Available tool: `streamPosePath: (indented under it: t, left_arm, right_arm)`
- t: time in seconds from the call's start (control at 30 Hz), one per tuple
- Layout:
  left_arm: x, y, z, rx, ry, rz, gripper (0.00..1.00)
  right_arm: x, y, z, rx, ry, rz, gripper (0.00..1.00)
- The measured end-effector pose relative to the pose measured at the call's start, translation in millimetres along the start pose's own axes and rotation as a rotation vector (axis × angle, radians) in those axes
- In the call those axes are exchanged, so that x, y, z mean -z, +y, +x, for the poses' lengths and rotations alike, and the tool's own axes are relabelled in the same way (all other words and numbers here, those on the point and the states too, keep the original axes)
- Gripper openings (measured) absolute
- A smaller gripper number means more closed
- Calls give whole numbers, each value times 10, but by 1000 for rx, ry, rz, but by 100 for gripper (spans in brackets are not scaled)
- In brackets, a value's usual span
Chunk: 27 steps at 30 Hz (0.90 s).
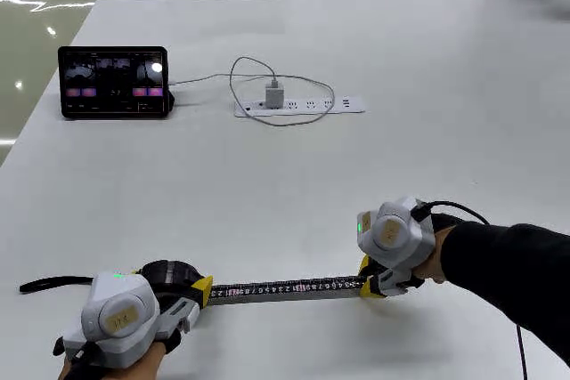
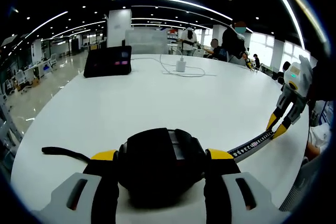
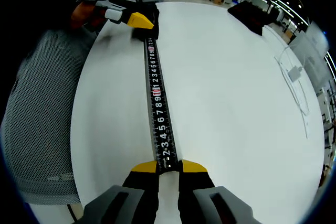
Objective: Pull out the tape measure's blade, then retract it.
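Observation:
A black round tape measure case (image 1: 172,278) lies near the table's front left, with its black wrist strap (image 1: 52,284) trailing to the left. My left gripper (image 1: 189,295) is shut on the tape measure case (image 2: 161,165), yellow tips on either side. The dark numbered blade (image 1: 285,288) runs flat along the table to the right. My right gripper (image 1: 370,279) is shut on the blade's end (image 3: 166,162), and the blade (image 3: 156,98) stretches away to the left gripper (image 3: 128,17).
A black tablet (image 1: 115,82) stands at the back left. A white power strip (image 1: 303,106) with a charger (image 1: 274,94) and looped cable sits mid-table behind the work. People stand beyond the far table edge (image 2: 231,40).

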<state>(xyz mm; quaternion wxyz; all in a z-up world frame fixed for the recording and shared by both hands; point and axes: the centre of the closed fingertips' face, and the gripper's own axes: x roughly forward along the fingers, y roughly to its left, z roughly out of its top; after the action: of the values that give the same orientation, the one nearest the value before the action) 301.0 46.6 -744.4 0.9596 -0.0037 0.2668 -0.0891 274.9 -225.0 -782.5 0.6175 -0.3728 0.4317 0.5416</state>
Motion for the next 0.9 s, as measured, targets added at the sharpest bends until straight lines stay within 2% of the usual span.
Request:
streamPosePath:
  t: [0.03,0.47,0.73,0.9]
  left_arm:
    - [0,0,0,-1,0,16,61]
    - [3,7,9,1,2,13,61]
    - [5,10,10,6,2,13,61]
    - [6,7,6,9,7,15,61]
  right_arm:
    - [-3,-3,-4,-1,-2,5,9]
    - [-21,-10,2,-8,-3,-14,10]
    - [-41,-17,13,-12,2,31,10]
    - [-61,-15,23,-18,9,14,10]
